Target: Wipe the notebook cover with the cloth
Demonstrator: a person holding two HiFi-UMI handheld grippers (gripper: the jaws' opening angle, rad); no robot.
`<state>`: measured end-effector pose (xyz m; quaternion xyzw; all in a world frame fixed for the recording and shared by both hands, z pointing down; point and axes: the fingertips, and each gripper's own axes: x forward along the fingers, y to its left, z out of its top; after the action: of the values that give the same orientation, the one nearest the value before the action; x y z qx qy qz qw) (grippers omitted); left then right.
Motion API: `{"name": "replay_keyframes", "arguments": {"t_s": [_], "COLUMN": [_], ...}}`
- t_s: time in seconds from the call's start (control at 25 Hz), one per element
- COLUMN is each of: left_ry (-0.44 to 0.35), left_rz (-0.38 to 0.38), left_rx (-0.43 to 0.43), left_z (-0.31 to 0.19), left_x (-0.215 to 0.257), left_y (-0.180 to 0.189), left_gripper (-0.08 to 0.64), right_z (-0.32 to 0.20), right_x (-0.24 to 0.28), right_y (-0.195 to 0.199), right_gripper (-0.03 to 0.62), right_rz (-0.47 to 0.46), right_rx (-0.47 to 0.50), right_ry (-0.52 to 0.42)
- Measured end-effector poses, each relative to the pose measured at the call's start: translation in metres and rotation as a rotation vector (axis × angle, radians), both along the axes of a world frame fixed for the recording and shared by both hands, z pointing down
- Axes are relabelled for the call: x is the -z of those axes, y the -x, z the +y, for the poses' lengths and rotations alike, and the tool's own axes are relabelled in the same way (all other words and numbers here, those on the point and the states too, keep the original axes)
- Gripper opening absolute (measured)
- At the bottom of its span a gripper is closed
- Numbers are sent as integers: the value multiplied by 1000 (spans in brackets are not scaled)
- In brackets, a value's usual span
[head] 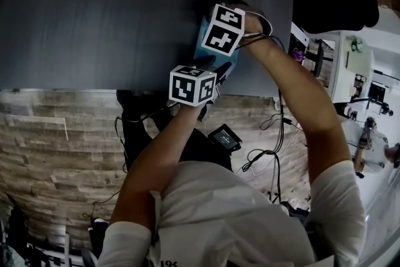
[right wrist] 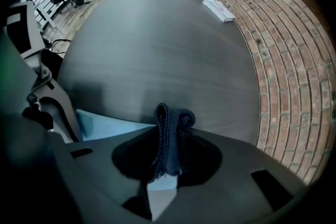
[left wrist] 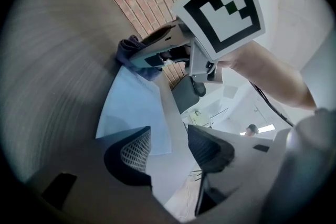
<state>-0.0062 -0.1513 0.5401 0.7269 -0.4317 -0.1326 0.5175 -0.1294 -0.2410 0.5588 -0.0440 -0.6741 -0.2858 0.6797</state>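
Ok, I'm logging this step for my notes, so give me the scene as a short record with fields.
table: dark
notebook: light blue, flat by the table's near edge
right tool: shut on the cloth, above the notebook
cloth: dark blue, folded; whether it touches the notebook, cannot tell
left tool: open, empty, at the notebook's near edge

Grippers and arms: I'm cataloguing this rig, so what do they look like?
The left gripper and right gripper each have a grey body, dark rounded fingers and a white cube printed with black square markers. Black cables trail by the right forearm. The person wears a white short-sleeved shirt.
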Motion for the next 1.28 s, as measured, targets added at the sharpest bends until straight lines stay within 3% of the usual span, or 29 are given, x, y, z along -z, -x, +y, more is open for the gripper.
{"name": "replay_keyframes", "arguments": {"t_s": [0.44, 0.64, 1.08, 1.28], "left_ry": [3, -17, -88, -93], "left_rz": [-21, -71, -51, -37], "left_rx": [-16, -47, -74, -23], "left_z": [-3, -1, 40, 58], "left_x": [0, 4, 19, 20], "left_y": [-4, -7, 7, 26], "left_gripper": [221, 239, 238, 234], "right_z": [38, 48, 65, 76], "right_x": [1, 3, 3, 4], "right_y": [-17, -26, -29, -35], "right_gripper": [101, 101, 101, 101], "right_rz": [-5, 3, -1, 1], "right_rx": [-19, -16, -22, -26], "right_ry": [107, 141, 167, 182]}}
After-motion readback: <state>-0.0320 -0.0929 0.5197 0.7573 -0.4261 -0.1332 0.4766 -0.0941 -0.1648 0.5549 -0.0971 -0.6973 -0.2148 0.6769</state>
